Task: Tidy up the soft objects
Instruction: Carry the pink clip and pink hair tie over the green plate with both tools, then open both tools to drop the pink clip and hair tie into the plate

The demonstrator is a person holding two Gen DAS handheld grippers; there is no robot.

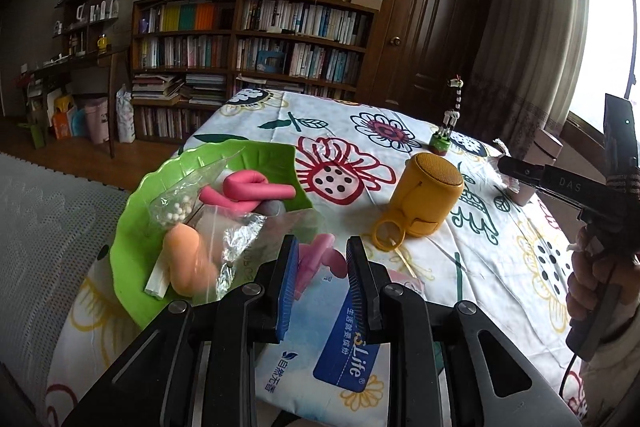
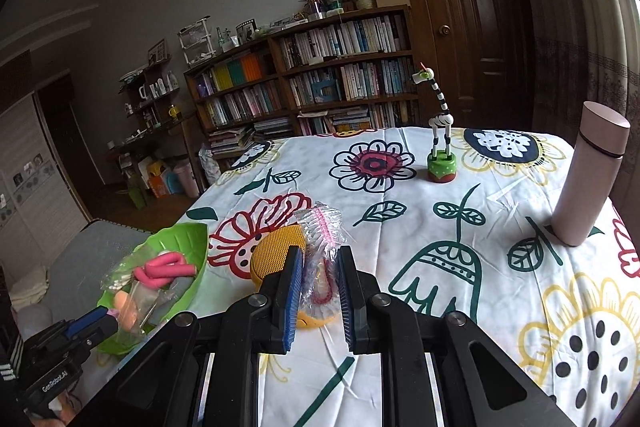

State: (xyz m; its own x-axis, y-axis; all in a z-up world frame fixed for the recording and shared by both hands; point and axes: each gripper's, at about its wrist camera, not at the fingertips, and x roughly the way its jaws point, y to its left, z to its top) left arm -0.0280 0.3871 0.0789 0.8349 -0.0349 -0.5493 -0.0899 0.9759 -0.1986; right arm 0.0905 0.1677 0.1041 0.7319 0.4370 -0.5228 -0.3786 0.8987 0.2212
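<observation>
Step in hand: carrying a soft item to the green plate (image 2: pixel 196 247) at the desk's left edge. Right gripper (image 2: pixel 318 291) is clenched on a clear shower cap (image 2: pixel 322 231), held above the yellow speaker (image 2: pixel 276 251). Left gripper (image 1: pixel 322 287) is released, empty, over a tissue pack (image 1: pixel 320 359) near the front edge. Next move: travel left, release over the plate.

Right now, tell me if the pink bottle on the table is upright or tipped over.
Upright. In the right wrist view the pink bottle stands on its base on the floral tablecloth, cap on top, leaning on nothing.
</observation>
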